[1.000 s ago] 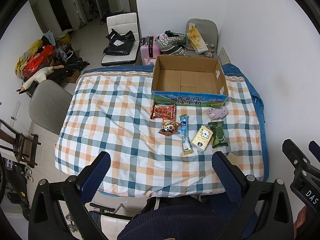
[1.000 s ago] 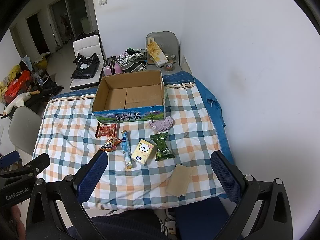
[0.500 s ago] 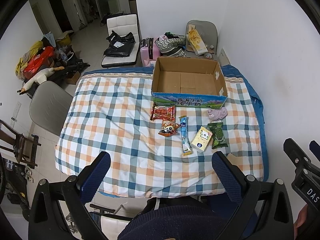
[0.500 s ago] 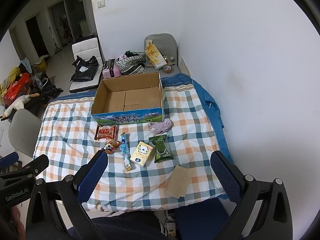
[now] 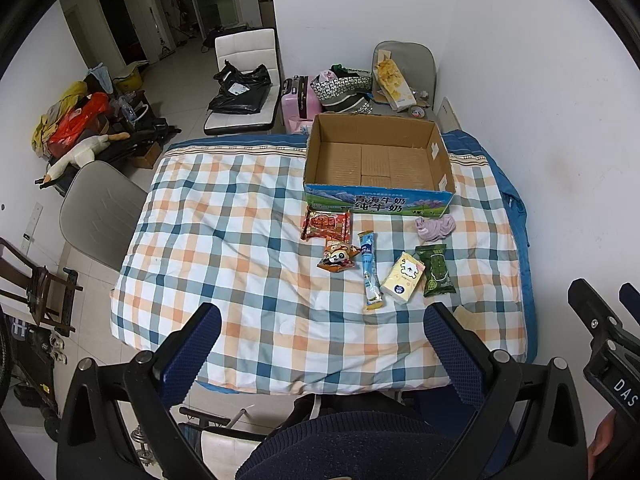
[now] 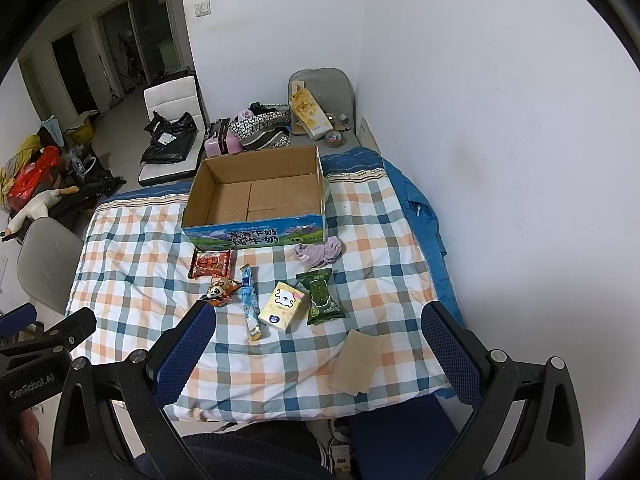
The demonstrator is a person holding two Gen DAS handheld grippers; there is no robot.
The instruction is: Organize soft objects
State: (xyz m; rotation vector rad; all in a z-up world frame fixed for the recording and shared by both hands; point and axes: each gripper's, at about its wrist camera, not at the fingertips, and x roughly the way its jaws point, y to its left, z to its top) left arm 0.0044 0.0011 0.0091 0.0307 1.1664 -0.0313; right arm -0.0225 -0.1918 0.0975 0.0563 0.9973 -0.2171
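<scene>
An open cardboard box (image 5: 378,160) stands empty at the far side of the checked tablecloth (image 5: 240,240); it also shows in the right wrist view (image 6: 256,196). In front of it lie a red snack pack (image 5: 326,223), a panda snack pack (image 5: 338,259), a blue stick pack (image 5: 370,276), a yellow tissue pack (image 5: 403,283), a green pack (image 5: 437,270) and a purple cloth (image 5: 435,227). My left gripper (image 5: 320,344) and right gripper (image 6: 316,340) are both open and empty, held high above the near table edge.
A tan paper (image 6: 356,360) lies near the front right corner. A white wall (image 6: 500,140) runs along the right side. A grey chair (image 5: 96,208) stands left of the table. Chairs with bags (image 5: 344,88) crowd the far end.
Both grippers have risen and drawn back slightly, so the table looks a little smaller. Nothing on the table has moved.
</scene>
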